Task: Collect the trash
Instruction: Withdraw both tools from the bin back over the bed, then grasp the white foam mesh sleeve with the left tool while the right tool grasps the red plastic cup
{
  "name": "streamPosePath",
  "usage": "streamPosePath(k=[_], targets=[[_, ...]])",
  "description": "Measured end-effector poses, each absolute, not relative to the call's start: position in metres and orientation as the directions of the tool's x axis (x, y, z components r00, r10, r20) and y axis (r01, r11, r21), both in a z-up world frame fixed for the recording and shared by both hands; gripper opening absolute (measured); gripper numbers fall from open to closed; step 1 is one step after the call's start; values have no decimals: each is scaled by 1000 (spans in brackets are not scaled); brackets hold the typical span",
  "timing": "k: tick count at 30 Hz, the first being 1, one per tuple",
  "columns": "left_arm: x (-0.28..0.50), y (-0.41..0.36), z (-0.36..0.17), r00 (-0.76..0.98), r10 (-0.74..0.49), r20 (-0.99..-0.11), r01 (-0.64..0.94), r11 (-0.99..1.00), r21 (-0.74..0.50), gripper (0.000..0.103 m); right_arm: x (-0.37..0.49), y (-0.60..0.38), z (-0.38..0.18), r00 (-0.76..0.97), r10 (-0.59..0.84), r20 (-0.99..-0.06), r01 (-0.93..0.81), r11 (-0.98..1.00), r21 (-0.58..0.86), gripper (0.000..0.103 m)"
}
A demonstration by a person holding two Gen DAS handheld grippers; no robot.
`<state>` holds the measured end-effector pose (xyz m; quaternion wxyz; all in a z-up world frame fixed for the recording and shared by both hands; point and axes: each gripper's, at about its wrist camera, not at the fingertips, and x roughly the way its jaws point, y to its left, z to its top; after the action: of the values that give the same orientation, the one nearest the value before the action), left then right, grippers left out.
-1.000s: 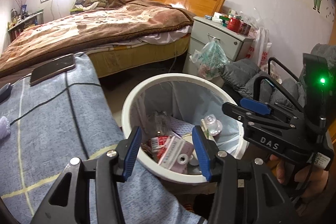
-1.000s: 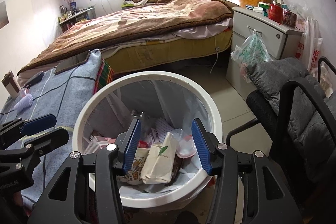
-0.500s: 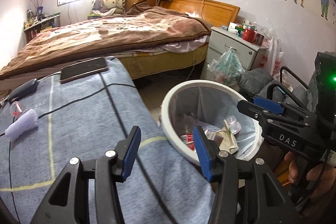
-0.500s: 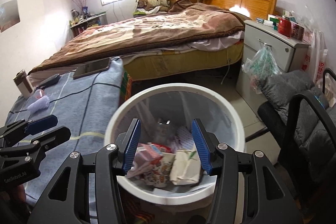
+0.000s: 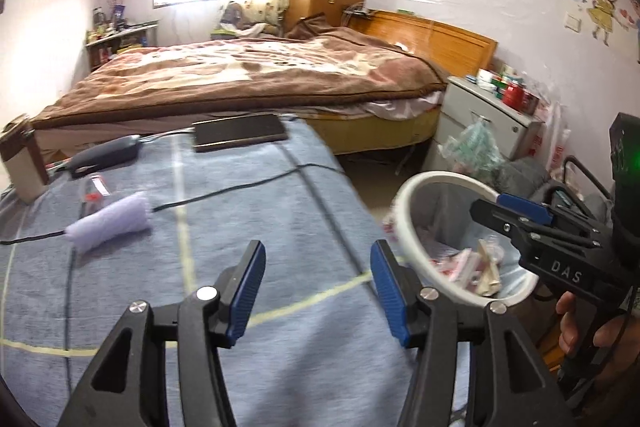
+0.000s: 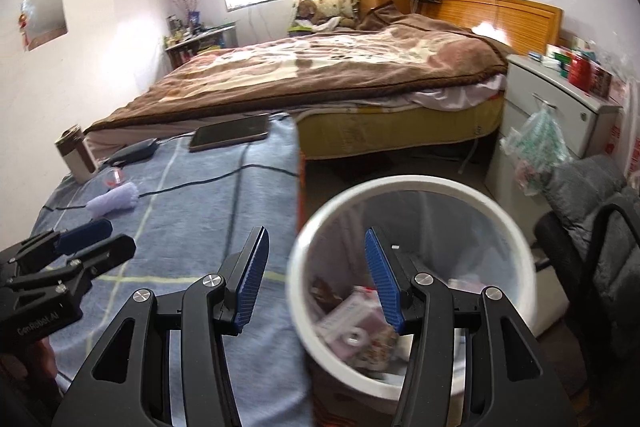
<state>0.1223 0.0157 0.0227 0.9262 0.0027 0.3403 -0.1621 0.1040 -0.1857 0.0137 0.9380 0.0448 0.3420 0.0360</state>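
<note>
The left gripper (image 5: 318,283), jaws opening and empty, is swung from the white round plastic bin (image 5: 404,223), now at right, toward the lilac wrapper (image 5: 108,223) at left; the right gripper (image 6: 316,281) is held empty, agape.

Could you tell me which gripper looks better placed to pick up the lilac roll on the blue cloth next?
Left, probably. The left gripper, empty with jaws opening, hangs over the blue cloth near the lilac roll; the right gripper sits at the bin.

Under the blue-padded black fingers (image 5: 256,287) lies a blue-grey tablecloth (image 5: 256,211) crossed by pale yellow and dark lines. Ahead to the left sits a lilac fuzzy roll (image 5: 108,223) (pale, almost white). To the right, a white bin (image 6: 408,187) holds pink and red wrappers (image 6: 356,327).
</note>
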Motion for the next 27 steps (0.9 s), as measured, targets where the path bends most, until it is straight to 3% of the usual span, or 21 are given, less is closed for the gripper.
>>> streamPosePath(k=[15, 24, 27], targets=[[151, 141, 8, 723, -141, -676, 114, 990, -86, 58, 136, -99, 13, 724, 216, -655, -203, 974, 96, 52], [188, 173, -5, 705, -141, -695, 135, 989, -64, 59, 159, -57, 9, 695, 245, -676, -265, 961, 76, 52], [203, 173, -10, 697, -129, -706, 180, 984, -3, 59, 169, -48, 8, 683, 249, -686, -277, 958, 72, 52]])
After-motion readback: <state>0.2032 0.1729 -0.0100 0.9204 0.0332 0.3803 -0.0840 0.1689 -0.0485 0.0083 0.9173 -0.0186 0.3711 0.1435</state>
